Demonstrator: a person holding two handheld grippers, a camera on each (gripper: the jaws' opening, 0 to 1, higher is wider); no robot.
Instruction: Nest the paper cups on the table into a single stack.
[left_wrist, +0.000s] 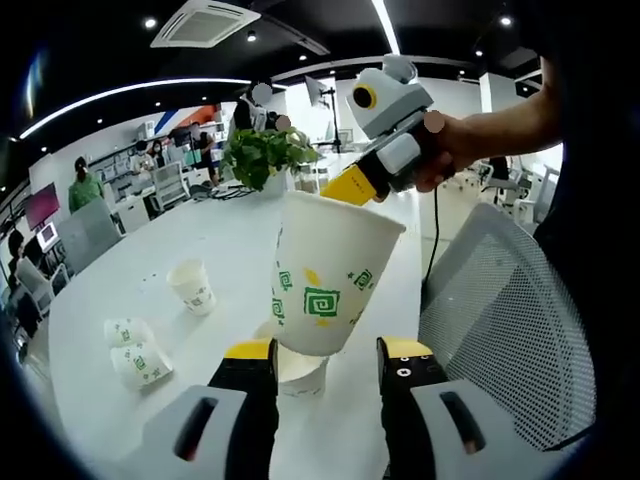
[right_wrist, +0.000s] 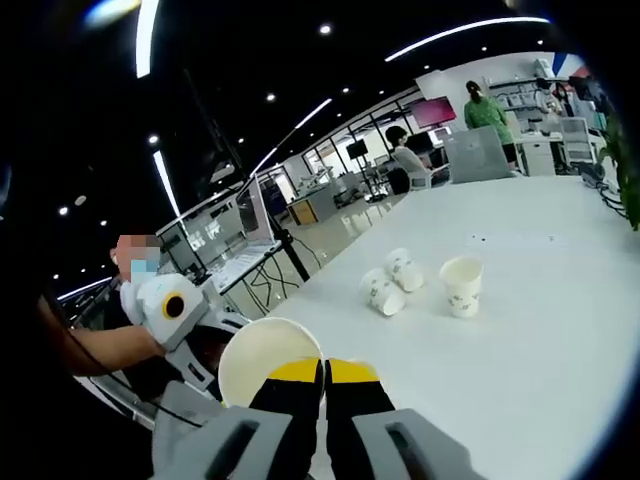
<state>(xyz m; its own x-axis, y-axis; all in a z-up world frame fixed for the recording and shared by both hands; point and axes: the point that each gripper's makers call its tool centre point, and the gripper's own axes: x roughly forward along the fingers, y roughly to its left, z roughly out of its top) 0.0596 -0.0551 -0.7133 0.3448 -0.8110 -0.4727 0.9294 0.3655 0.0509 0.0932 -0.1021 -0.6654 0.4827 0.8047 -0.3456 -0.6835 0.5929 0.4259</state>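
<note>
Now the right tongs (left_wrist: 352, 187) show in the left gripper view, yellow tips clamped on the rim of a raised paper cup (left_wrist: 325, 282), which hangs tilted above the white desk (left_wrist: 120, 260). Directly under it stands a lower cup (left_wrist: 297, 370) on the desk, its mouth open upward, the raised cup's base right at or just inside that mouth; whether they touch cannot be told. The left tongs (left_wrist: 325, 372) sit at either side of the lower cup, jaws spread and close to its wall, though contact is not clear. In the right gripper view, the right tongs (right_wrist: 323, 372) have their 2 tips pressed together over the rim of the raised cup (right_wrist: 262, 355), seen from above. Further out on the desk, 1 upright cup (left_wrist: 191, 286) stands alone, and 2 fallen cups (left_wrist: 135, 350) lie on their sides next to each other, near it but apart. A potted plant (left_wrist: 262, 156) sits at the far end of the desk, and a mesh chair (left_wrist: 510, 320) stands beside the desk edge.
</note>
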